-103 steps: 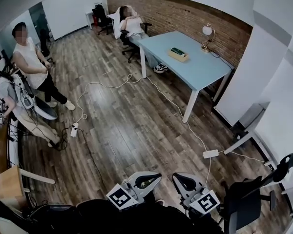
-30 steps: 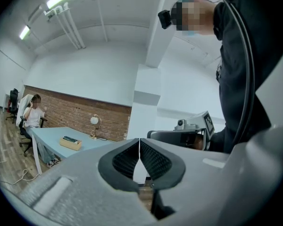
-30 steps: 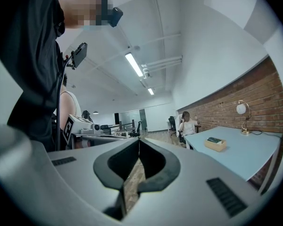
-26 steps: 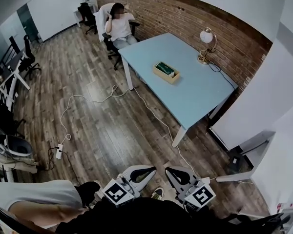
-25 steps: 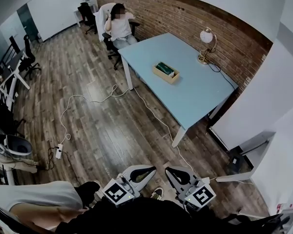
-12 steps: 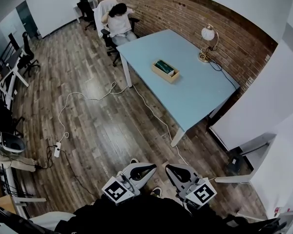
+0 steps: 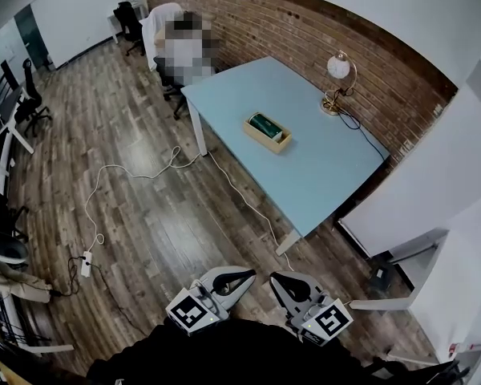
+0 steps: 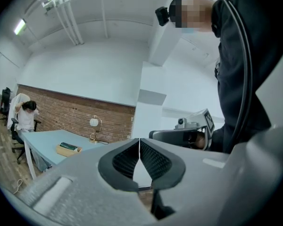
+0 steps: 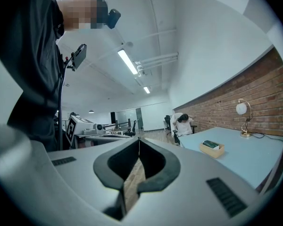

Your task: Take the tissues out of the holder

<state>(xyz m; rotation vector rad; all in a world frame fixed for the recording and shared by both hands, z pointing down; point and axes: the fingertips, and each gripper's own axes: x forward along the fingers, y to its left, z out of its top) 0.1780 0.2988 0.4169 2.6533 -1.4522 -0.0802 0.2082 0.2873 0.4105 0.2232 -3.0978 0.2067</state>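
The left gripper (image 8: pixel 139 147) is closed tip to tip on nothing, so the task looks not yet started. The holder (image 7: pixel 267 131) with its green tissues (image 7: pixel 264 123) sits on the blue table (image 7: pixel 321 175), well apart across floor that only the head view shows. The right gripper (image 9: pixel 139 147) is likewise closed and empty. The next move is probably to approach and open the jaws.

Holder (image 7: pixel 267 131): far off on my bench (image 7: pixel 321 175), too small for me to tell what lies in it.
Seated person (image 7: pixel 183 45): blurred all over.
White desk (image 7: pixel 2 135): cut off by the left edge.
My body (image 7: pixel 240 359): cut off by the bottom edge, head view.
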